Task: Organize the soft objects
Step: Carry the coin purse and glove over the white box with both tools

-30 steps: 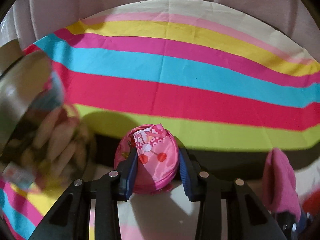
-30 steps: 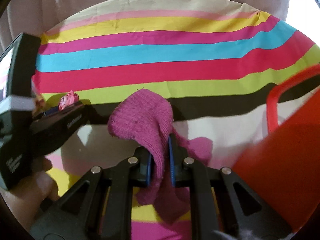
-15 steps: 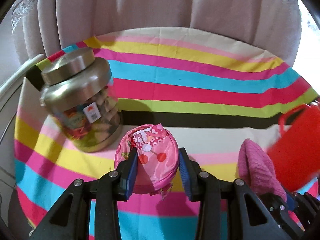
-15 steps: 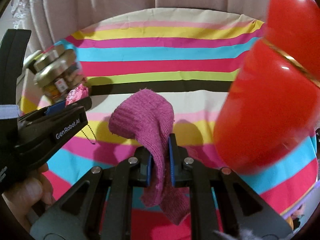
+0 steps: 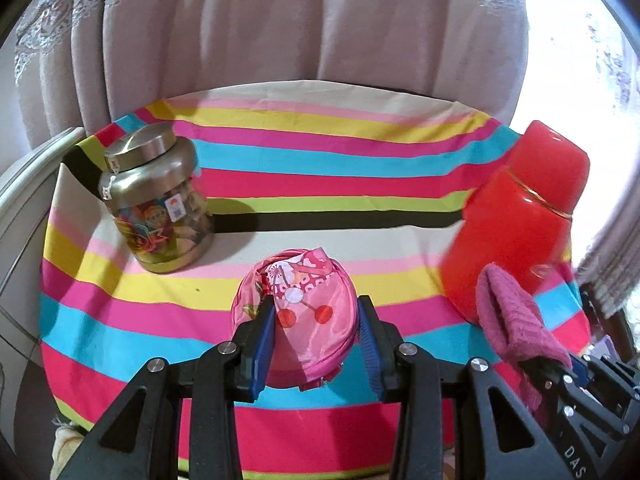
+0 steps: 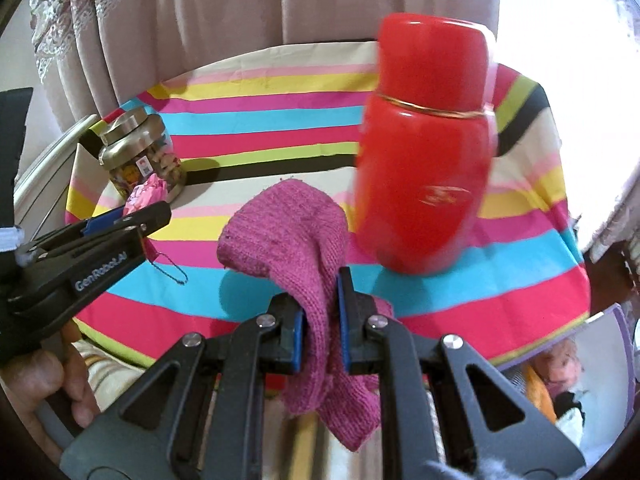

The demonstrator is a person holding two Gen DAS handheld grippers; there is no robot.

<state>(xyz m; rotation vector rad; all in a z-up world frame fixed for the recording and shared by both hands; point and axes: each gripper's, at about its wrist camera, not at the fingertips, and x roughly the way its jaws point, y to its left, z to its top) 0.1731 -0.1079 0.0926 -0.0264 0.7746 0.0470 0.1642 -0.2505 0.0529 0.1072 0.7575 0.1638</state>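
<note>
My left gripper point(image 5: 316, 334) is shut on a round pink fabric pouch point(image 5: 308, 312) with a cherry print, held above the striped tablecloth point(image 5: 280, 160). My right gripper point(image 6: 322, 320) is shut on a magenta knitted sock point(image 6: 288, 240) that droops over and below its fingers. In the left wrist view the sock point(image 5: 516, 320) and right gripper show at the lower right. In the right wrist view the left gripper point(image 6: 132, 216) shows at the left with the pouch point(image 6: 146, 196) between its fingers.
A gold-lidded jar point(image 5: 156, 200) of snacks stands at the table's back left. A red flask point(image 5: 516, 216) stands at the right, close to the sock. Pale curtains point(image 5: 300, 20) hang behind. The table's near edge point(image 6: 520, 344) lies just below my grippers.
Both grippers have pulled back and up from the table with their loads. The jar and flask now show whole and farther off, and the table's near edge has come into view.
</note>
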